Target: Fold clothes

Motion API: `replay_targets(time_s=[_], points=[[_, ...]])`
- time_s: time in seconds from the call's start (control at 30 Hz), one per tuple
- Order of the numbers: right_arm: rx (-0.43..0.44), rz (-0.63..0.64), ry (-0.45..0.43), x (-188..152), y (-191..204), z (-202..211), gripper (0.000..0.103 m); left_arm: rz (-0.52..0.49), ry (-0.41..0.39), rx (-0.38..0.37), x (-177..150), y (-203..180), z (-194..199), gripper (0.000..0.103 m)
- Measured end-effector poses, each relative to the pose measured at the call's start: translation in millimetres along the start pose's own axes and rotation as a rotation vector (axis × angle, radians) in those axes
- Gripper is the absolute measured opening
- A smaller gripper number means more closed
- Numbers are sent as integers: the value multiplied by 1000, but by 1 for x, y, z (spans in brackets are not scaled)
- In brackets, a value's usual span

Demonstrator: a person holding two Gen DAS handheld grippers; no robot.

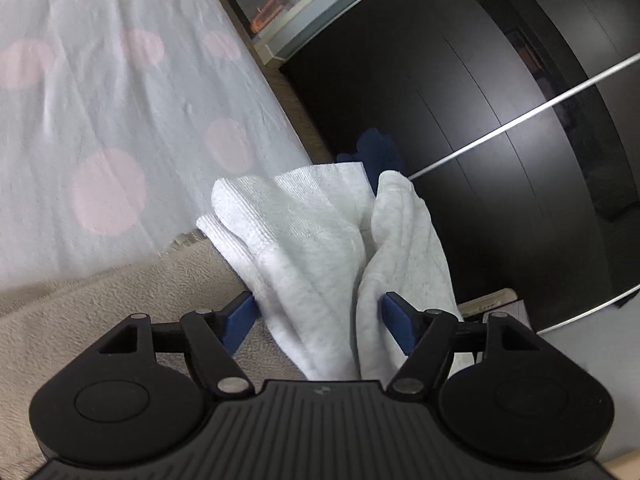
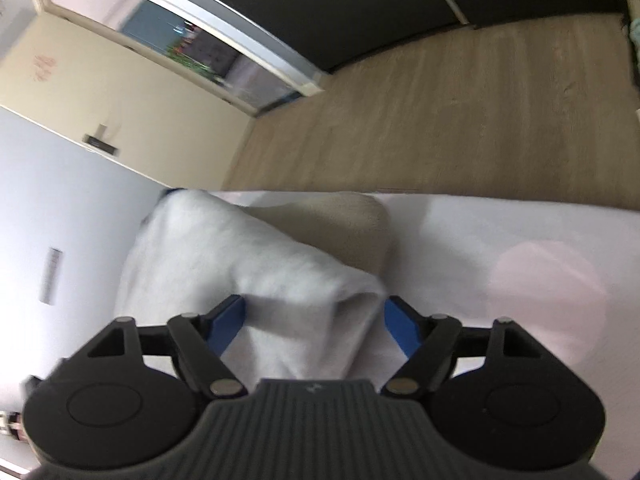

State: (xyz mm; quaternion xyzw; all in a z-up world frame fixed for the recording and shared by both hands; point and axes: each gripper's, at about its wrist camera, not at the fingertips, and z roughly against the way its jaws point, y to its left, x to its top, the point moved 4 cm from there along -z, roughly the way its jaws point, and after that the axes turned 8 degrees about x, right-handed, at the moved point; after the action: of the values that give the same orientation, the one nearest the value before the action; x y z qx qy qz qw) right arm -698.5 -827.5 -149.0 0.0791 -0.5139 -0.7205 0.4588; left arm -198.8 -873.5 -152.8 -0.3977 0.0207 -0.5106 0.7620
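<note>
A light grey garment (image 1: 312,240) with a ribbed cuff fills the gap between the blue pads of my left gripper (image 1: 316,312), which is shut on the bunched cloth. It hangs over the edge of the bed. In the right wrist view the same pale garment (image 2: 224,248) is blurred. It runs up and to the left from my right gripper (image 2: 312,312), whose pads sit against a thick fold of it on both sides. A small dark blue thing (image 1: 376,148) shows behind the cloth; I cannot tell what it is.
A white sheet with pink dots (image 1: 100,100) covers the bed, over a beige blanket (image 1: 80,320). A dark wardrobe (image 1: 480,80) stands close beside the bed. Wooden floor (image 2: 440,100) lies beyond the bed edge, with a mirrored door (image 2: 200,40) and a wall further off.
</note>
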Motion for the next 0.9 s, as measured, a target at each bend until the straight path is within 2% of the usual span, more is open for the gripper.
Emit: replay_targets(time_s=[0.07, 0.1, 0.13, 0.17, 0.23, 0.33, 0.5, 0.67, 0.77, 0.9], points=[[15, 18, -15, -1, 6, 1, 61, -30, -8, 7, 1, -3, 0, 46], [16, 47, -16, -2, 13, 1, 49, -50, -12, 13, 1, -4, 0, 35], [5, 78, -22, -2, 19, 0, 45, -68, -16, 18, 2, -6, 0, 23], [-4, 111, -26, -2, 26, 1, 40, -83, -19, 23, 3, -9, 1, 20], [-31, 180, -42, -2, 41, 6, 23, -129, -34, 33, 5, -19, 5, 16], [-78, 260, -62, -1, 60, 14, 16, -235, -62, 33, 8, -42, 14, 15], [-143, 309, -46, -3, 73, 15, 15, -389, -70, 29, 14, -77, 27, 15], [-141, 290, -45, -3, 69, 9, 15, -333, 7, 73, 13, -64, 18, 14], [-140, 297, -39, -4, 68, 6, 15, -272, 48, 65, 13, -47, 10, 16], [-140, 300, -37, -1, 66, 2, 15, -186, 118, 61, 15, -29, 1, 29]])
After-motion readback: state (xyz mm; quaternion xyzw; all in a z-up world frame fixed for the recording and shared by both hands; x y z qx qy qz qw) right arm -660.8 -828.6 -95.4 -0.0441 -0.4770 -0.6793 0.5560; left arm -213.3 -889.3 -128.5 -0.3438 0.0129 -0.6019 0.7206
